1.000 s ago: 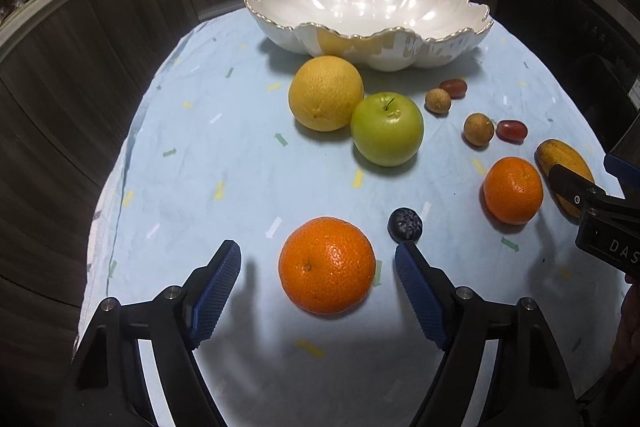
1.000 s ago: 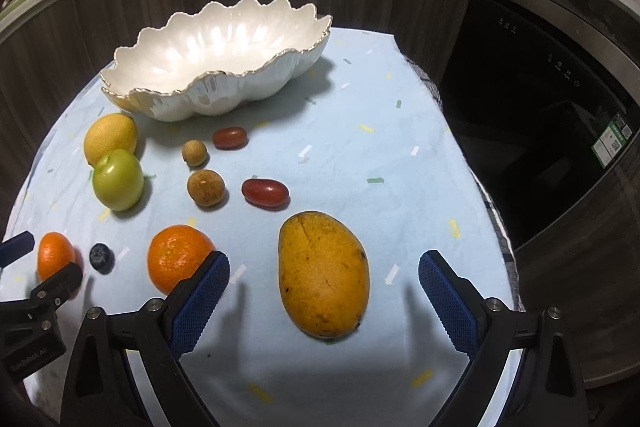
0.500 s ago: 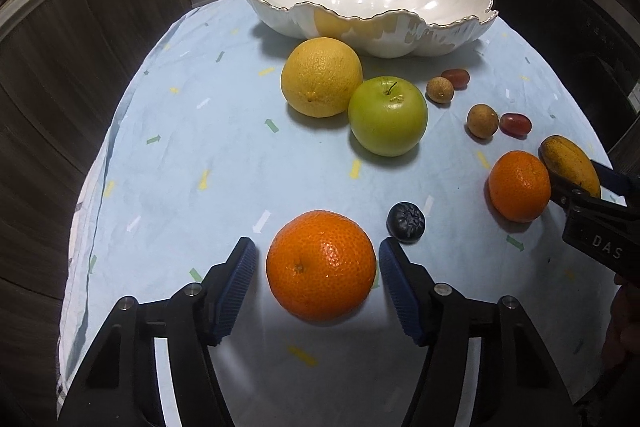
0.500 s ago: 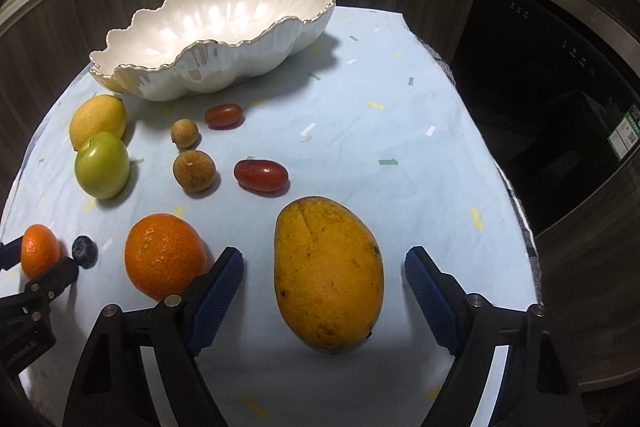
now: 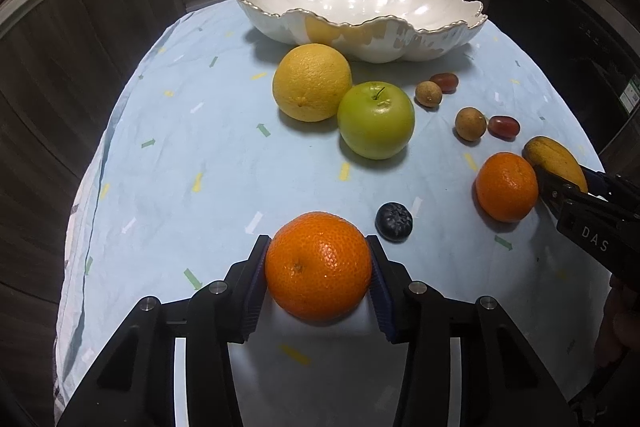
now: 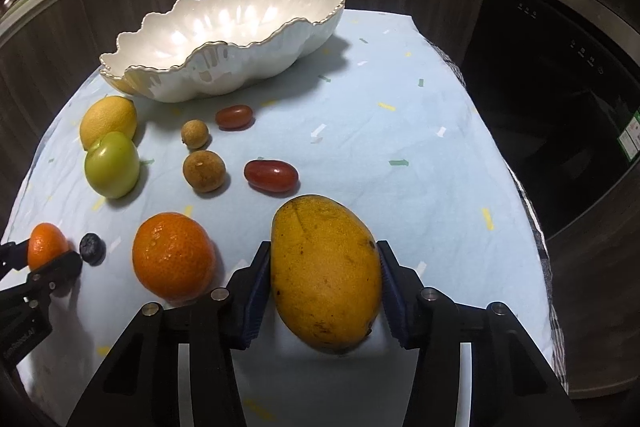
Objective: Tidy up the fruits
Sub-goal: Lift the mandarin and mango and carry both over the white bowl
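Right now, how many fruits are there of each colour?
Orange: 2
Yellow: 2
Green: 1
Brown: 2
Red: 2
Dark blue: 1
Total: 10

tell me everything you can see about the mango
The mango is yellow-orange, oval, smooth-skinned with small dark specks and a faint line near its far end. It lies on the light blue tablecloth, long axis pointing away from the camera. The right gripper is closing on it, its blue fingers against both sides. An orange sits beside it, apart.
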